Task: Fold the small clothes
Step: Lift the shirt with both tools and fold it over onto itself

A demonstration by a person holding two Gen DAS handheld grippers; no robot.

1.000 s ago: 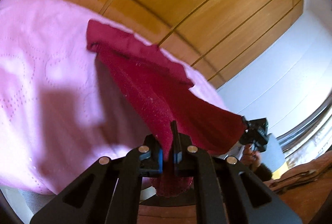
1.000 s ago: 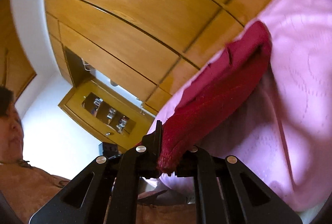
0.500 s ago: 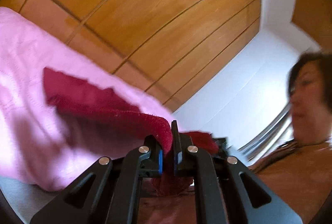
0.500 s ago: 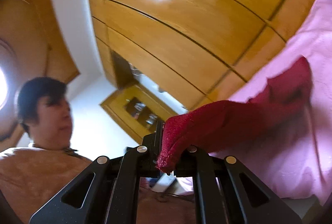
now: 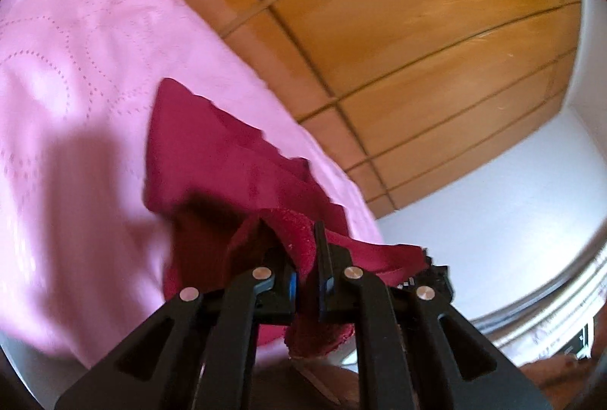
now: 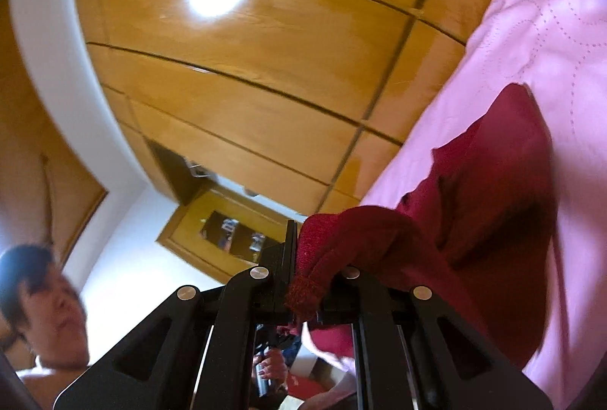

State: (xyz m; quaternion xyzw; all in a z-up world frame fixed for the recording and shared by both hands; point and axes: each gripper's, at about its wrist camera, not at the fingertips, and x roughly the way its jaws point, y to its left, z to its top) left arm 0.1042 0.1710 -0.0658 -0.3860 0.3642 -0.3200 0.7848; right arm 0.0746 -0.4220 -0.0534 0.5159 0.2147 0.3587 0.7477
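Pink quilted bedspread (image 5: 76, 76): it filled the left of the left wrist view, stitched with dotted curves, and lay under the garment; in the right wrist view it ran along the right side (image 6: 561, 30).
Dark red knitted garment (image 5: 227, 159): its far part lay flat on the bedspread, while its near edge rose off the cover to both grippers; in the right wrist view (image 6: 493, 190) it stretched from the bedspread down to the fingers.
Left gripper (image 5: 306, 269): black, two-fingered, closed down to a narrow gap with a fold of the red knit pinched between its pads; a tuft of the cloth hung out below the fingers.
Right gripper (image 6: 307, 281): clamped on another part of the near edge, with the ribbed hem bunched over and hiding the right finger; its black tip also showed at the garment's right end in the left wrist view.
Glossy wooden panelled wall (image 5: 398, 30): it stood behind the bed in both views.
Person's face (image 6: 45, 300): blurred, at the lower left of the right wrist view.
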